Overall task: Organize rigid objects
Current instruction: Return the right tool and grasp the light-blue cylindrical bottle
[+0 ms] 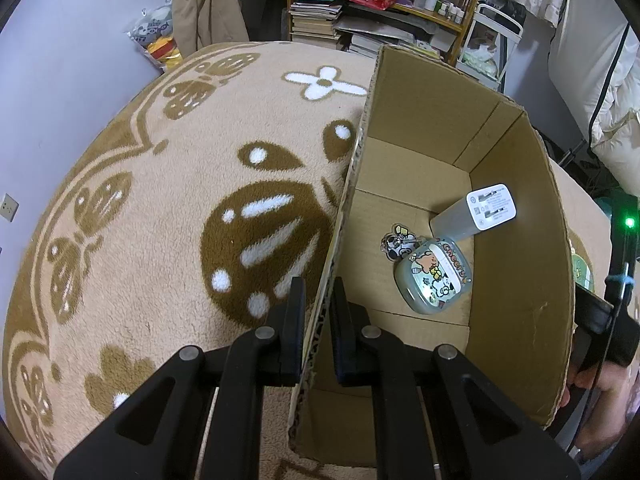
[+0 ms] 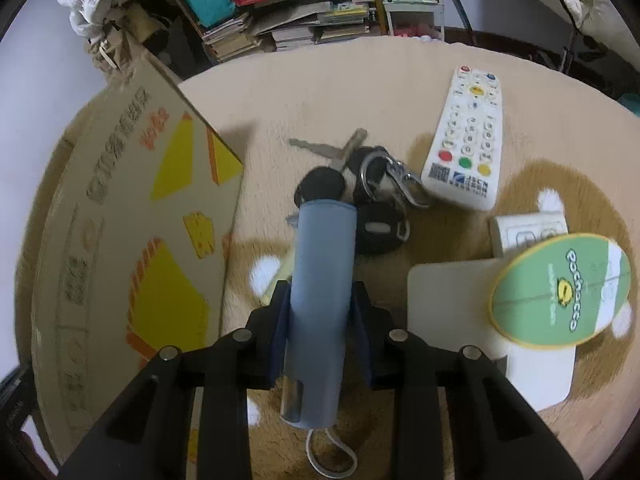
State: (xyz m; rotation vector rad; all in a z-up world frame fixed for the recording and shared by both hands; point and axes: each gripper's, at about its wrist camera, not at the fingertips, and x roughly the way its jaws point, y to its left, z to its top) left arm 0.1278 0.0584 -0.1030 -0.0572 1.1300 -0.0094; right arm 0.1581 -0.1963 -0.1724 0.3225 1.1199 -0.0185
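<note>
My left gripper [image 1: 316, 296] is shut on the near wall of the open cardboard box [image 1: 520, 240], one finger outside and one inside. In the box lie a white charger [image 1: 476, 212], an earbud case with cartoon stickers [image 1: 434, 276] and a keychain charm [image 1: 396, 242]. My right gripper [image 2: 320, 300] is shut on a blue-grey cylinder with a black cap [image 2: 322, 280] and holds it above the rug, right of the box's printed outer wall [image 2: 132, 240]. Under it lie a bunch of keys [image 2: 372, 184] and a white remote [image 2: 466, 136].
A tan patterned rug [image 1: 160, 200] covers the surface. On it in the right wrist view lie a white flat pad [image 2: 452, 300], a green oval Pochacco card [image 2: 560, 292] and a white socket block [image 2: 528, 232]. Shelves with books and bags [image 1: 360, 8] stand behind.
</note>
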